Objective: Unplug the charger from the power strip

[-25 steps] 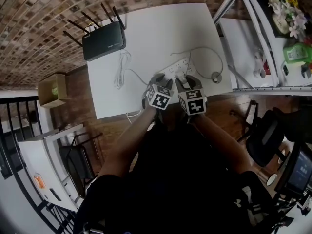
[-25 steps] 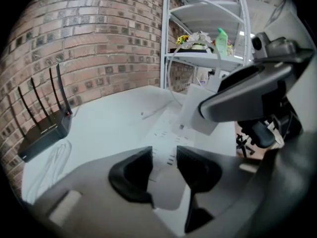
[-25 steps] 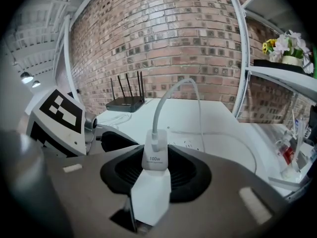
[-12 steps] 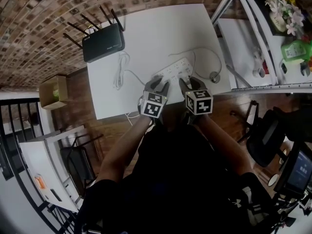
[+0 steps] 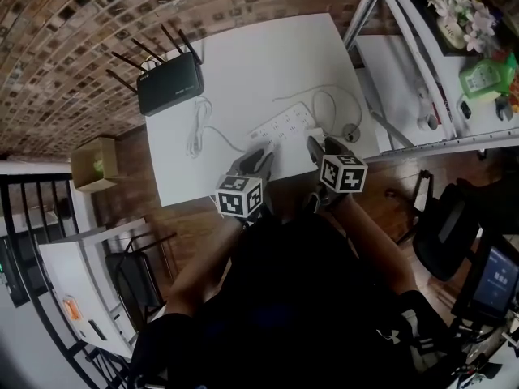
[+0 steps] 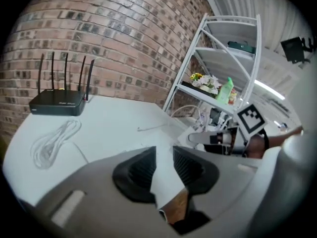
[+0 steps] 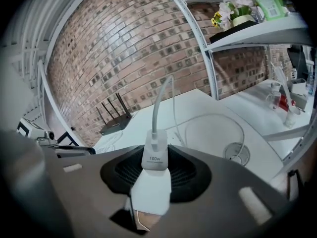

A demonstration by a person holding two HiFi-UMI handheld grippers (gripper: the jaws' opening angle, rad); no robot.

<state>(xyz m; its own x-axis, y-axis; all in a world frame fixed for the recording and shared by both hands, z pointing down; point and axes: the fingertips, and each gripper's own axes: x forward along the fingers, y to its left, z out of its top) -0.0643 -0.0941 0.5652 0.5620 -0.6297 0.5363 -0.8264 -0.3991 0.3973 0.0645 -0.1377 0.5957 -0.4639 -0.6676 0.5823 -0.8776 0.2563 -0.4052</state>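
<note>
The white power strip (image 5: 284, 123) lies on the white table (image 5: 259, 47), just beyond both grippers. My right gripper (image 5: 323, 146) is shut on the white charger (image 7: 154, 175), which is clear of the strip and sits upright between the pads. Its grey cable (image 7: 161, 103) rises from the top of the charger and loops over the table to a round puck (image 7: 237, 151). My left gripper (image 5: 258, 159) hovers near the table's front edge, left of the strip. In the left gripper view its pads (image 6: 141, 170) stand a little apart, with only bare table between them.
A black router (image 5: 169, 84) with several antennas stands at the table's back left. Beside it lies a coiled white cable (image 5: 197, 126). A white metal shelf (image 5: 422, 63) with flowers and a green bottle stands to the right. Brick wall runs behind the table.
Both grippers have drawn back from the power strip toward the table's front edge and spread apart. The right one carried the charger off the strip; the left one rose and rolled.
</note>
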